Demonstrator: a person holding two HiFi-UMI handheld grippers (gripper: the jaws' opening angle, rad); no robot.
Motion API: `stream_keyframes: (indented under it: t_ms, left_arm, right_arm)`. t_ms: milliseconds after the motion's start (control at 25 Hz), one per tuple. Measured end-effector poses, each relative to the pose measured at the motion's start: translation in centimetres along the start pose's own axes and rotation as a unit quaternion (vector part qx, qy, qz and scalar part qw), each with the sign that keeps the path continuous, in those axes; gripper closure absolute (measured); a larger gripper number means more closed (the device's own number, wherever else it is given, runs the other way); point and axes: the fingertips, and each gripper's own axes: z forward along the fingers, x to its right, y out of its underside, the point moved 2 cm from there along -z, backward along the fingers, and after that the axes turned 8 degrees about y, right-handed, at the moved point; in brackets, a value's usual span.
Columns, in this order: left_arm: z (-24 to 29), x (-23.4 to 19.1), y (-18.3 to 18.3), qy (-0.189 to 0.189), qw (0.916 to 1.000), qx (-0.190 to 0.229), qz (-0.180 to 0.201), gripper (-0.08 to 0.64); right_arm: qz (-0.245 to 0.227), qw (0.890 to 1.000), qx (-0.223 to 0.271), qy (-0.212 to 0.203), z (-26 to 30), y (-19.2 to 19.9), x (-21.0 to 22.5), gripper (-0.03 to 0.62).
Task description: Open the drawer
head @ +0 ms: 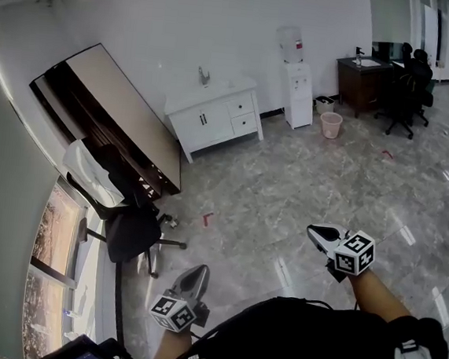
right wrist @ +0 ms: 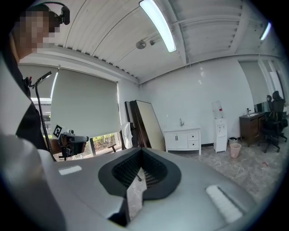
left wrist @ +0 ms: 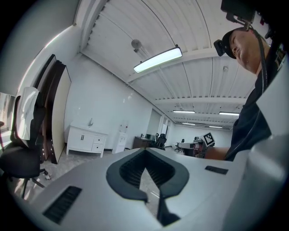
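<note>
A white cabinet with a tap on top stands against the far wall, several steps away across the tiled floor. Its two small drawers on the right side are closed. The same cabinet shows small in the left gripper view and, as the cabinet, in the right gripper view. My left gripper is held low at the left, jaws together, nothing in them. My right gripper is held further forward at the right, also shut and empty. Both point roughly toward the cabinet wall.
A black office chair stands left of my path, beside a large board leaning on the wall. A water dispenser and a pink bin sit right of the cabinet. A dark desk with chairs is at the far right.
</note>
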Motion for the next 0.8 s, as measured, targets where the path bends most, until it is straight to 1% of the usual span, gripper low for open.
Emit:
stream_keyframes:
  t_ms: [200, 400, 560, 680, 800]
  left_arm:
    - [-3.7, -6.1, -0.9, 0.002, 1.0, 0.005, -0.003, 0.565]
    - [-5.8, -10.5, -1.8, -0.006, 0.9999, 0.007, -0.007, 0.565]
    - [-6.1, -12.9, -1.8, -0.01, 0.9997, 0.014, -0.019, 0.565]
    - [-5.0, -13.7, -1.6, -0.009, 0.9997, 0.011, -0.021, 0.565]
    - [-3.7, -14.4, -1.9, -0.013, 0.9998, 0.009, -0.015, 0.565]
  right_arm:
    - [-0.01, 1.0, -0.013, 0.004, 5.7, -0.2, -4.4, 0.594]
    - [-0.017, 1.0, -0.022, 0.002, 9.7, -1.3, -6.5, 0.594]
    - [-0.022, 0.999, -0.025, 0.004, 11.6, -2.0, -6.6, 0.595]
    - [-0.016, 0.999, -0.029, 0.006, 12.8, -1.7, -5.5, 0.594]
    - [-0.014, 0.999, -0.031, -0.006, 14.7, -1.8, -4.4, 0.594]
